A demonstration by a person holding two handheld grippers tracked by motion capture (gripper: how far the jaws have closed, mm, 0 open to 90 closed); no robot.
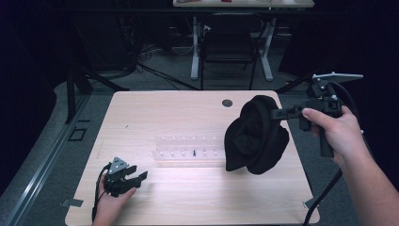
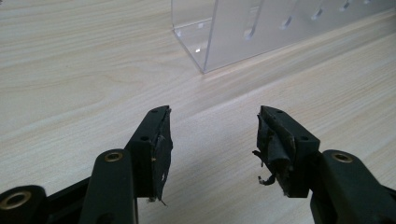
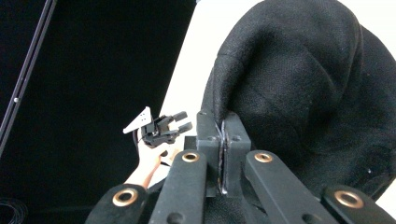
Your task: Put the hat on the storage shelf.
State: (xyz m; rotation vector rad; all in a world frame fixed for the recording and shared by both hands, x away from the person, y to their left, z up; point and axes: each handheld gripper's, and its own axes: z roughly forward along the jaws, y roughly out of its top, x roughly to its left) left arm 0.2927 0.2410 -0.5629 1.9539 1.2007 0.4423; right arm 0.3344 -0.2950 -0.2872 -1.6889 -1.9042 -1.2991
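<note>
Room: dark around the pale wooden desk (image 1: 141, 117); I see a black chair (image 1: 229, 44) and white legs of another table beyond its far edge.
Landmark: I take the clear acrylic rack (image 1: 188, 149), lying near the middle of the desk, as my reference.
Black cloth (image 1: 256, 136): hangs bunched in the air just right of the rack, its lower folds reaching down past the rack's right end; I cannot tell whether they touch the desk. In the right gripper view it bulges above and to the right of the jaws.
Right gripper (image 1: 281, 113): held level in my right hand (image 1: 336, 132), right of the rack and raised above the desk; its jaws are pinched tight on a fold of the cloth's upper edge, pads pressed together with fabric between them.
Left gripper (image 1: 135, 178): rests low on the desk in my left hand (image 1: 110, 205), nearer to me than the rack and off its left end; its jaws stand apart with nothing between them, pointed toward the rack's corner.
Rack detail: a row of slots runs along its clear wall in the left gripper view.
</note>
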